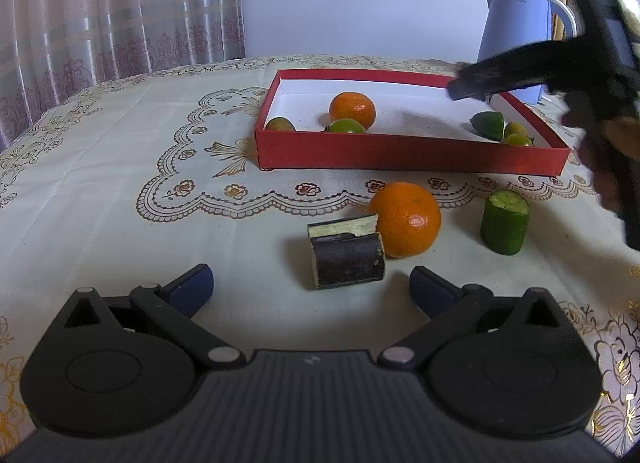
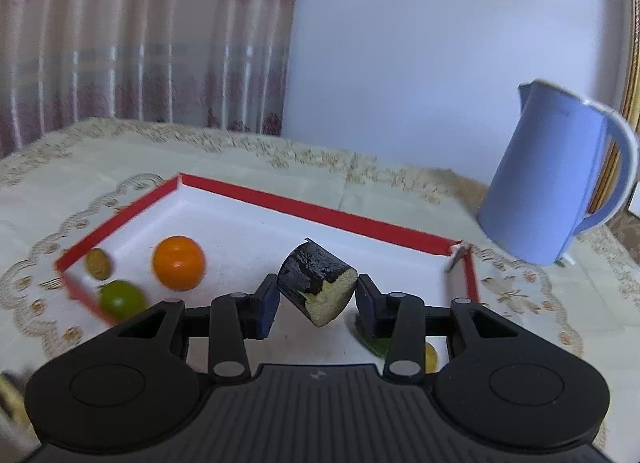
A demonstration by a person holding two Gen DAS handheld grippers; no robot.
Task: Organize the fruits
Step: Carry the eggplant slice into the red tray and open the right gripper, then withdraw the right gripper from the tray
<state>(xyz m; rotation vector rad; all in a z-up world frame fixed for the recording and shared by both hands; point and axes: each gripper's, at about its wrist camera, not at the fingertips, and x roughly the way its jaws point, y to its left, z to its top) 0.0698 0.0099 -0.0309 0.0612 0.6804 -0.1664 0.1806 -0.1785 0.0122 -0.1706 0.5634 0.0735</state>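
A red box with a white floor holds an orange, green and yellowish small fruits and a green piece. In front of it on the cloth lie an orange, a dark eggplant piece and a green cucumber chunk. My left gripper is open, low, just short of the eggplant piece. My right gripper is shut on another dark eggplant chunk, held above the box; it shows blurred at the upper right of the left wrist view.
A light blue kettle stands behind the box's right corner. A patterned curtain hangs at the back left. The table is covered with a cream embroidered cloth. A gold frame edge is at far right.
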